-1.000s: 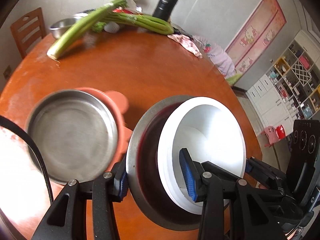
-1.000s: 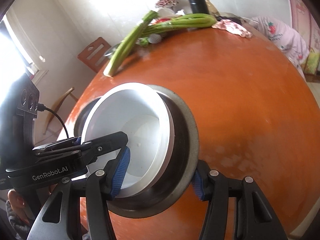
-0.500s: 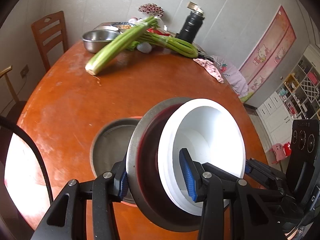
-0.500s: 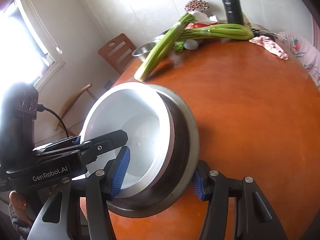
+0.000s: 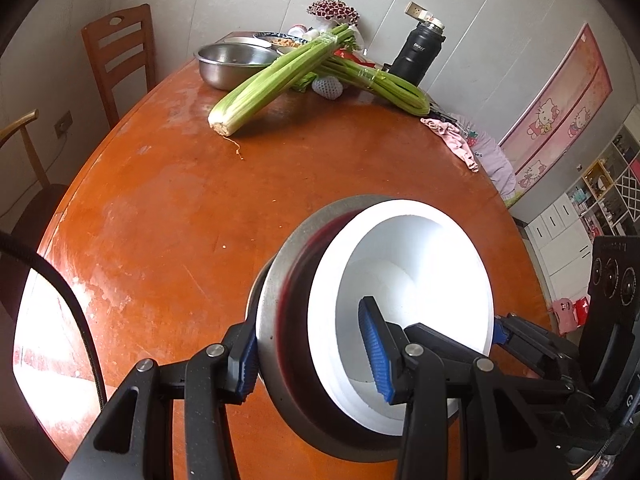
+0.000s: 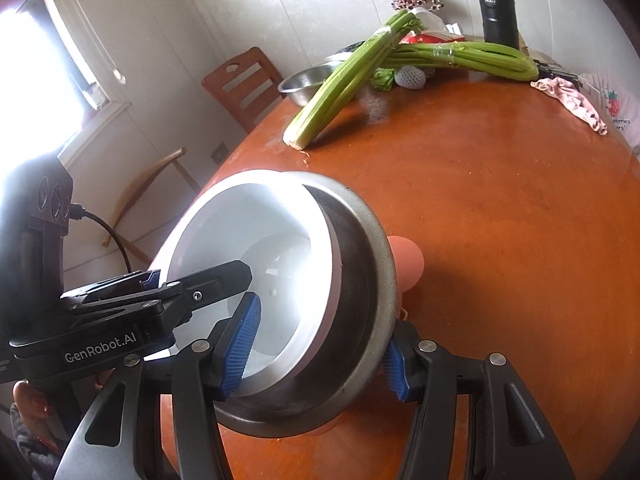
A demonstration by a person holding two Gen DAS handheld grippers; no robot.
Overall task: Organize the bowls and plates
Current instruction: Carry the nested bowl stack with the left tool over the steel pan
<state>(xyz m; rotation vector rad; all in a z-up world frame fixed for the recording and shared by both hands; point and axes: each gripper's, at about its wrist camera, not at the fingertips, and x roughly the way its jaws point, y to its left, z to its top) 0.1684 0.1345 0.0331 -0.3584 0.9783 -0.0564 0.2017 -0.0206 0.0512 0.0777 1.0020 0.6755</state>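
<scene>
A white bowl sits nested inside a grey metal bowl; both are held tilted above the round orange table. My left gripper is shut on the near rims of the stack, one finger outside the metal bowl, one inside the white bowl. My right gripper is shut on the same stack from the opposite side; the white bowl and metal bowl fill its view. A pink plate's edge peeks out behind the metal bowl.
At the table's far side lie two celery bunches, a steel bowl, a black thermos, a foam-netted fruit and a pink cloth. Wooden chairs stand at the left.
Both grippers have carried the nested bowls up and over the steel dish on the pink plate, which has dropped out of the left view beneath the stack. Both grips are unchanged.
</scene>
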